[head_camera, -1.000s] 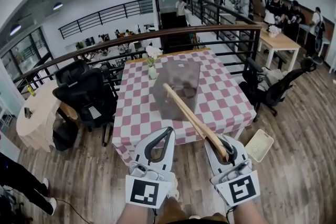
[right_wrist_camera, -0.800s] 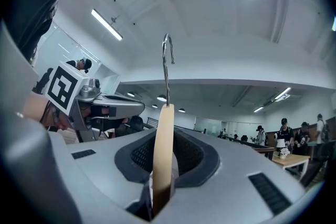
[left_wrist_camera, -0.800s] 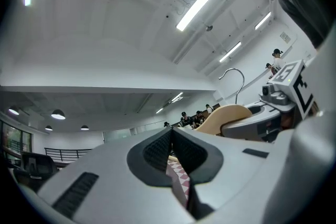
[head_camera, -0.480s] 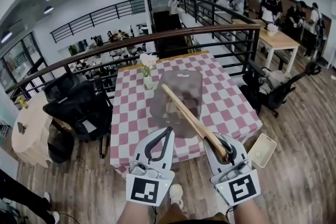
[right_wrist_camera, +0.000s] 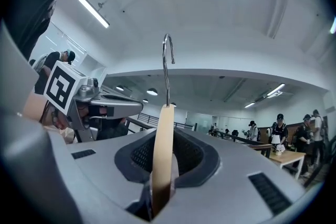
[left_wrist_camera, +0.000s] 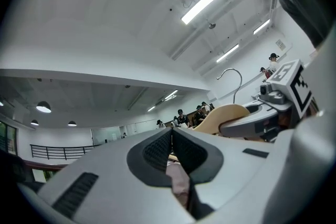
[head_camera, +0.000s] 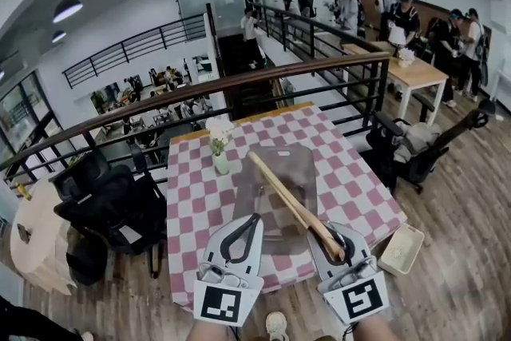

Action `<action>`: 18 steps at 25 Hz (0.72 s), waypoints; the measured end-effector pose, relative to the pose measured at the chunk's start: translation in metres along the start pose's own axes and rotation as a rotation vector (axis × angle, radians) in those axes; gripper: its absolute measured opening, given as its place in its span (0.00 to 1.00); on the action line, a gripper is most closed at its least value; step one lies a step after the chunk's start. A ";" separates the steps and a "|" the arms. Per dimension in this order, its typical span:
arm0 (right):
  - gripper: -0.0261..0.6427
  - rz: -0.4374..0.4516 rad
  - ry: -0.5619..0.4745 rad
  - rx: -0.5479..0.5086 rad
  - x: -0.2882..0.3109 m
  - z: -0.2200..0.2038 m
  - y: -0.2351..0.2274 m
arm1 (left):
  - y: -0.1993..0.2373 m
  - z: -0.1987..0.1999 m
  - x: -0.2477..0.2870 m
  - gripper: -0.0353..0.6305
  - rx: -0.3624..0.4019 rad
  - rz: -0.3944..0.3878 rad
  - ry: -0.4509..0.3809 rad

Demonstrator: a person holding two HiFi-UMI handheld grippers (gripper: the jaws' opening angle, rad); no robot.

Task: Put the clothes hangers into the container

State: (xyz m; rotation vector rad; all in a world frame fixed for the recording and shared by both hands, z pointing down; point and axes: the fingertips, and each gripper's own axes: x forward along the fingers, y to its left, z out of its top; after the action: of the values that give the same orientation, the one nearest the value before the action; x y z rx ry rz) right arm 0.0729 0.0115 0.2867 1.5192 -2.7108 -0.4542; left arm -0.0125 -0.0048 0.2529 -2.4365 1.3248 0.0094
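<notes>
A long wooden clothes hanger (head_camera: 289,197) with a metal hook (right_wrist_camera: 167,63) stands clamped between the pads of my right gripper (head_camera: 335,230), which is shut on one end of it. In the head view the hanger slants up and left over a translucent grey container (head_camera: 271,172) on the red-and-white checked table (head_camera: 359,192). In the right gripper view the hanger (right_wrist_camera: 163,160) rises upright from the right gripper (right_wrist_camera: 167,135). My left gripper (head_camera: 253,218) hovers at the table's near edge beside the right one. The left gripper (left_wrist_camera: 171,131) is shut, jaws touching, with nothing in them.
A vase of white flowers (head_camera: 217,148) stands on the table behind the container. Black office chairs (head_camera: 112,208) crowd the left, another chair (head_camera: 419,148) the right. A white basket (head_camera: 402,249) lies on the floor. A railing (head_camera: 239,81) runs behind; people stand by a wooden table (head_camera: 415,72).
Both grippers have moved forward toward the table, and the container and cloth now sit closer beneath them. The right gripper's hold on the hanger is unchanged; the left stays shut.
</notes>
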 end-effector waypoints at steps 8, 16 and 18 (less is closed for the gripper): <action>0.14 -0.030 0.017 -0.003 0.053 -0.010 -0.010 | 0.040 -0.027 0.037 0.07 -0.030 -0.041 -0.007; 0.14 -0.040 0.062 -0.008 0.087 -0.027 -0.013 | 0.064 -0.044 0.061 0.07 -0.055 -0.074 -0.016; 0.14 -0.044 0.066 -0.010 0.094 -0.030 -0.015 | 0.070 -0.050 0.065 0.07 -0.063 -0.078 -0.011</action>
State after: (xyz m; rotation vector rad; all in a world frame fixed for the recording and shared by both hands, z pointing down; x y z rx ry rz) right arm 0.0393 -0.0822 0.2984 1.5657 -2.6267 -0.4105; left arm -0.0414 -0.1079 0.2662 -2.5359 1.2412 0.0452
